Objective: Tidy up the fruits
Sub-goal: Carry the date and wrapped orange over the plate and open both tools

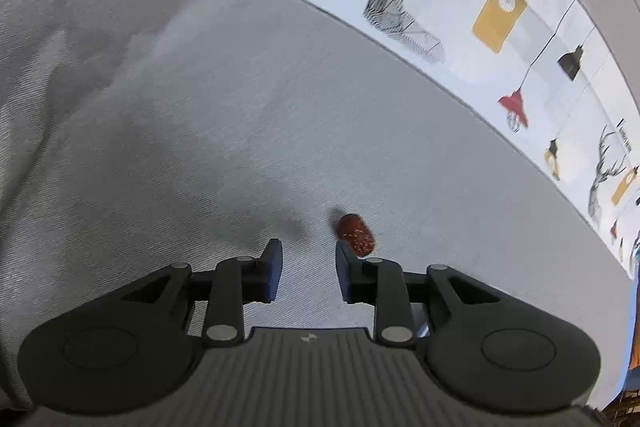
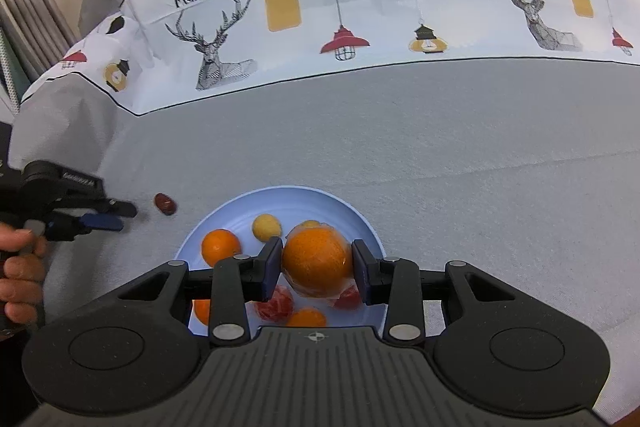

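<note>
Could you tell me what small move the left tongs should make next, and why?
Probably shift the left tongs slightly to their right and forward, so the open jaws straddle the red date. It lies on the grey cloth just beyond the right fingertip, outside the blue plate, while the right tongs hold the wrapped orange.

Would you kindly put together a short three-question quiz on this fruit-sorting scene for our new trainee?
1. True or false: the right gripper is closed on the large orange above the blue plate.
2. Where does the red date lie? A) on the plate B) on the grey cloth C) between the left gripper's fingers
3. Fill in: the left gripper's jaws are ____.

Key: 1 true; 2 B; 3 open.
</note>
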`<state>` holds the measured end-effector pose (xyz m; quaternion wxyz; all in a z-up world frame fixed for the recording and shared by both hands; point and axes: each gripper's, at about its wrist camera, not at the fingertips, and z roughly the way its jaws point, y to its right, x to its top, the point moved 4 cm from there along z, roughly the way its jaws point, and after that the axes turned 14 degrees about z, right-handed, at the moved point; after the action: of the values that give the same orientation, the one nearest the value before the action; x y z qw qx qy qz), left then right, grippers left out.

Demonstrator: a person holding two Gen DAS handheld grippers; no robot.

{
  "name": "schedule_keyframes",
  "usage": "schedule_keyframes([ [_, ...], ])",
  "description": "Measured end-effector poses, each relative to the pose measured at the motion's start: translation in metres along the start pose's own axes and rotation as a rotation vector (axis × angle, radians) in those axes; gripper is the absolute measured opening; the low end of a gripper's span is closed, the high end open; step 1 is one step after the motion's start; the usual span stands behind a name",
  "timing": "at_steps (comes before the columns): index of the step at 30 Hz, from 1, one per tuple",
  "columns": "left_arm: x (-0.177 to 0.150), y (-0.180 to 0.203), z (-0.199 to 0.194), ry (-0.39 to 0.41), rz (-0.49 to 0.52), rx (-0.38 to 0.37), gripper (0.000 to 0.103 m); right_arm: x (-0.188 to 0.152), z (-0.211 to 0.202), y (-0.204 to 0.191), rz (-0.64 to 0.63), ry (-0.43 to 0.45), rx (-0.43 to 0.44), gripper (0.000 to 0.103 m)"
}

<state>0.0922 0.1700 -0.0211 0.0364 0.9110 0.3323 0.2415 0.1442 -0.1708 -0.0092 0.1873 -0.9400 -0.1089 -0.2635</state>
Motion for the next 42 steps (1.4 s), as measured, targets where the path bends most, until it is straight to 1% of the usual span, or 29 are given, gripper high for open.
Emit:
schedule_keyframes([
  [7, 0.014, 0.026, 0.011, 0.055, 0.075, -0.014, 0.034, 0.000, 0.006, -0.007, -0.012, -0.014, 0.031, 0.039],
  [10, 0.018, 0.038, 0.021, 0.051, 0.108, -0.015, 0.034, 0.002, 0.009, -0.013, -0.026, -0.018, 0.043, 0.039],
  [18, 0.019, 0.056, 0.048, 0.017, 0.211, 0.074, 0.034, 0.003, 0.015, -0.016, -0.051, -0.035, 0.055, 0.039],
  [20, 0.017, 0.057, 0.052, 0.010, 0.230, 0.091, 0.025, 0.003, 0.016, -0.015, -0.054, -0.039, 0.052, 0.039],
  [24, 0.018, 0.054, 0.047, 0.031, 0.235, 0.124, 0.025, 0.002, 0.016, -0.013, -0.054, -0.039, 0.046, 0.039],
  [28, 0.018, 0.049, 0.034, 0.055, 0.217, 0.111, 0.025, 0.003, 0.016, -0.013, -0.052, -0.034, 0.036, 0.039],
  [32, 0.012, 0.045, 0.009, 0.094, 0.203, 0.080, 0.025, 0.002, 0.015, -0.012, -0.043, -0.025, 0.027, 0.039],
  [35, 0.008, 0.051, -0.017, 0.105, 0.215, 0.019, 0.025, 0.000, 0.013, -0.010, -0.031, -0.018, 0.020, 0.039],
  [38, 0.001, 0.063, -0.053, 0.163, 0.275, -0.018, 0.025, -0.003, 0.011, -0.010, -0.031, -0.014, 0.013, 0.039],
  [40, -0.011, 0.071, -0.068, 0.179, 0.297, -0.069, 0.025, -0.005, 0.008, -0.010, -0.033, -0.010, 0.012, 0.039],
  [42, -0.029, 0.080, -0.074, 0.176, 0.309, -0.125, 0.025, -0.006, 0.006, -0.009, -0.034, -0.009, 0.007, 0.039],
])
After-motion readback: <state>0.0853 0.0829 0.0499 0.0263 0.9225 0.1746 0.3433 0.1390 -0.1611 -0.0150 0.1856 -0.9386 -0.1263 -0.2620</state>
